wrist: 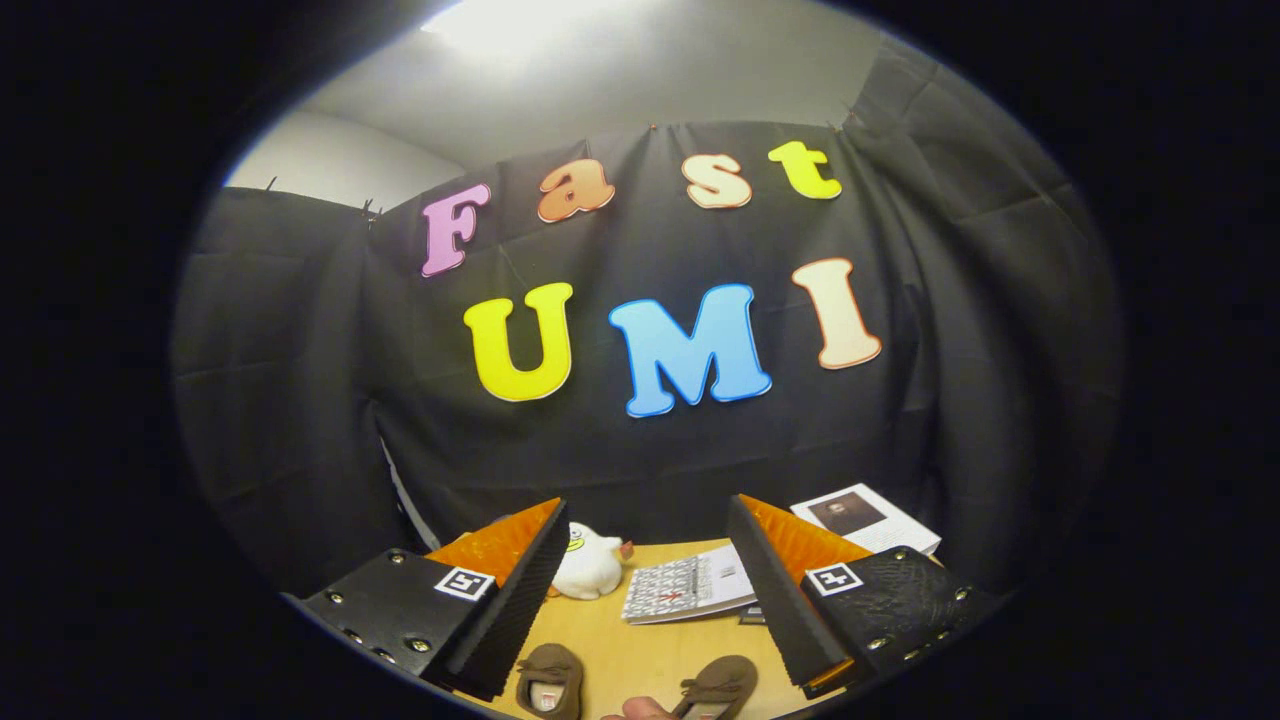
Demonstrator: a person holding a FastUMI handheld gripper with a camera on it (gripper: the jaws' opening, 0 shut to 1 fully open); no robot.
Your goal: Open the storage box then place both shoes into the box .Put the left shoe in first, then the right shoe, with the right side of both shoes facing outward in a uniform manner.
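Note:
My gripper [648,545] is open, its two fingers spread wide with nothing between them. It is held high above a wooden table [650,645]. Two small brown shoes lie on the table below the fingers: one shoe [549,680] near the left finger, the other shoe [718,686] near the right finger. Both are cut off at the bottom. A fingertip of a person's hand [640,709] shows between the shoes.
A white plush toy [590,562] sits at the table's far side just beyond the left finger. A printed booklet [690,586] lies beside it. A white box with a dark picture [868,517] rests past the right finger, against the black cloth wall.

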